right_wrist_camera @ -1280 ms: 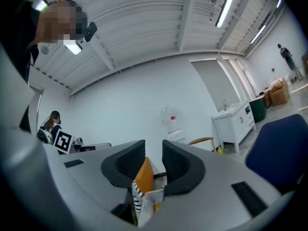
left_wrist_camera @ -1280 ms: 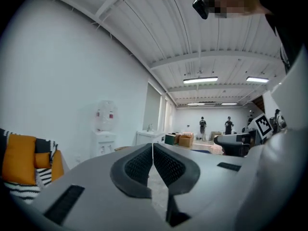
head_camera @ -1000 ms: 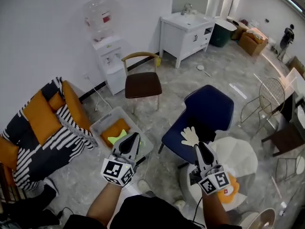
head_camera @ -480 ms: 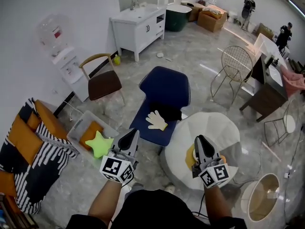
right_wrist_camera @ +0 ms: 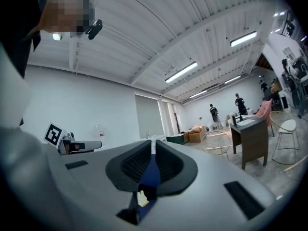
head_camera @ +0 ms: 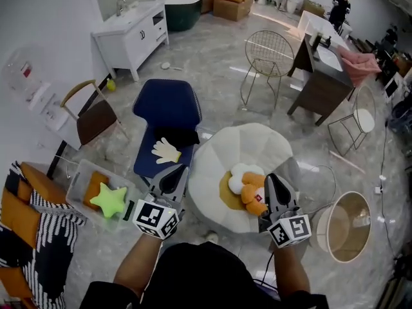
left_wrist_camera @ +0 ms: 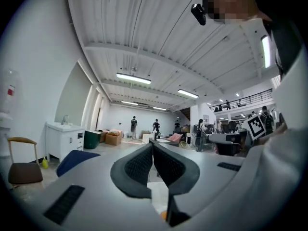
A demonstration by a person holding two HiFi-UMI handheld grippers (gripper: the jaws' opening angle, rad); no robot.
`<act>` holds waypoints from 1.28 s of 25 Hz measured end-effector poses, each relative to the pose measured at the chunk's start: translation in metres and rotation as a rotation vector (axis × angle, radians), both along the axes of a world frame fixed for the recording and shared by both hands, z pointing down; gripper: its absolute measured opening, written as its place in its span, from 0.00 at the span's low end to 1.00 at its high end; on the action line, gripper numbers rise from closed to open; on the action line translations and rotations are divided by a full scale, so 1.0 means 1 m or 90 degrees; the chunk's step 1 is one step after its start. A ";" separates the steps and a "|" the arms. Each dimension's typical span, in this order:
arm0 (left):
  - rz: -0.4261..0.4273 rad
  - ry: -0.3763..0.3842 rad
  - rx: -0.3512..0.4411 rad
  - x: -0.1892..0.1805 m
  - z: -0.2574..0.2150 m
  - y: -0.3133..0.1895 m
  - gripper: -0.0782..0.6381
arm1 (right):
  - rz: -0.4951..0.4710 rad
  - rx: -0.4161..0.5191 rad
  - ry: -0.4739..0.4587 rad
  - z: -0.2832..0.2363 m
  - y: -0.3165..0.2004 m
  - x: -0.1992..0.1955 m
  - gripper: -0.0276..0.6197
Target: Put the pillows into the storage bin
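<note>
A clear storage bin (head_camera: 76, 184) stands on the floor at the lower left. It holds an orange pillow (head_camera: 94, 184) with a green star pillow (head_camera: 109, 199) on top. An orange-and-white pillow (head_camera: 250, 187) lies on the round white chair (head_camera: 248, 147). On the blue chair (head_camera: 168, 107) rests a white hand-shaped pillow (head_camera: 166, 151). My left gripper (head_camera: 175, 176) is shut and empty, just right of the bin; its jaws (left_wrist_camera: 153, 146) meet. My right gripper (head_camera: 273, 187) hovers beside the orange-and-white pillow. Its jaws (right_wrist_camera: 154, 146) are closing to a thin slit with nothing between them.
A striped orange-and-black sofa (head_camera: 26, 237) sits at the far left. A brown chair (head_camera: 93, 118), a white cabinet (head_camera: 132, 31), a wire chair (head_camera: 267, 56), a dark desk (head_camera: 322, 76) and a round basket (head_camera: 344, 227) ring the area. People stand far off.
The head view has swung to the right. The bin has slid to the left edge, and the round white chair with its pillow has come to the middle. Both grippers stay low in front.
</note>
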State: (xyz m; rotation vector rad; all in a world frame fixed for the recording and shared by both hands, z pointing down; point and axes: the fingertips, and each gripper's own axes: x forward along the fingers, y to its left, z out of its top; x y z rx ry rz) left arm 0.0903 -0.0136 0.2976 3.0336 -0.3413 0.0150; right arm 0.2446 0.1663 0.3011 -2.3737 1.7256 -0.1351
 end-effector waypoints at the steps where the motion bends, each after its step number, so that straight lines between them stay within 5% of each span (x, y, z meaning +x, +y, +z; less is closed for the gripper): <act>1: 0.018 -0.006 0.001 0.010 0.001 0.008 0.14 | 0.020 -0.002 -0.003 0.002 0.013 0.007 0.12; 10: 0.124 -0.067 -0.002 0.067 0.029 0.047 0.14 | 0.143 -0.043 -0.060 0.050 0.076 0.045 0.12; 22: 0.248 -0.152 -0.021 0.121 0.102 0.046 0.14 | 0.231 -0.210 -0.122 0.160 0.081 0.051 0.12; 32: 0.358 -0.243 -0.048 0.139 0.208 0.043 0.14 | 0.275 -0.394 -0.162 0.287 0.065 0.051 0.12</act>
